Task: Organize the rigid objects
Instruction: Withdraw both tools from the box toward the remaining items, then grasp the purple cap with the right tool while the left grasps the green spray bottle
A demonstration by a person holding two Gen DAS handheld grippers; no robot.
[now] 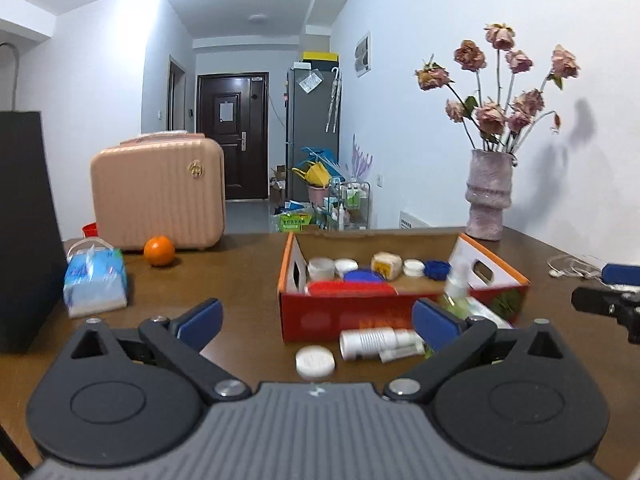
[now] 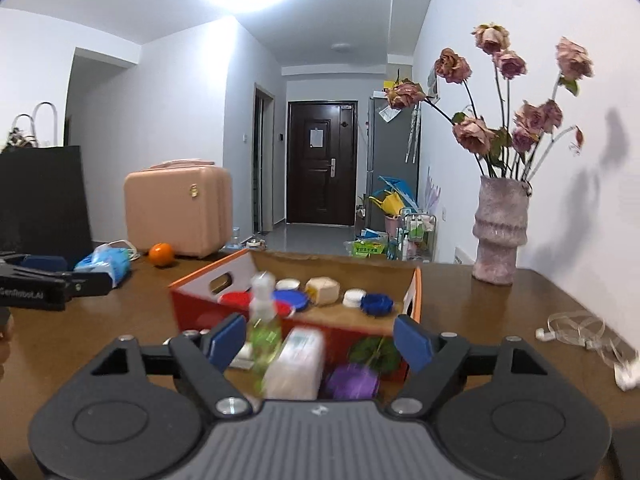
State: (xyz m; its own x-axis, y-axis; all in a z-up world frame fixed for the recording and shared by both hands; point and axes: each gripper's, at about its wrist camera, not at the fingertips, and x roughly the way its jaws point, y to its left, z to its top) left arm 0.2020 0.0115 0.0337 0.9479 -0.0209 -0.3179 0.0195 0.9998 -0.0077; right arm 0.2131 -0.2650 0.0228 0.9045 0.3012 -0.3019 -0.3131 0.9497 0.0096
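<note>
A red cardboard box [image 1: 340, 320] with an orange rim stands on the brown table, holding several jars and lids: white, blue and red. In front of it lie a white ribbed bottle [image 1: 372, 342] and a round white lid [image 1: 315, 361]. My left gripper [image 1: 316, 314] hangs open just before them, with nothing between its fingers. In the right wrist view, the box [image 2: 192, 312] lies ahead. A green spray bottle [image 2: 262, 320], a white tube [image 2: 296, 360] and a purple lid [image 2: 352, 380] sit close in front. My right gripper [image 2: 320, 338] stands open over them, gripping nothing.
A pink hard case [image 1: 158, 192], an orange [image 1: 159, 251] and a blue tissue pack [image 1: 95, 280] sit at the table's left. A tall black panel [image 1: 24, 232] stands at the far left. A vase of dried roses [image 2: 498, 232] and white earphone cables [image 2: 588, 332] are on the right.
</note>
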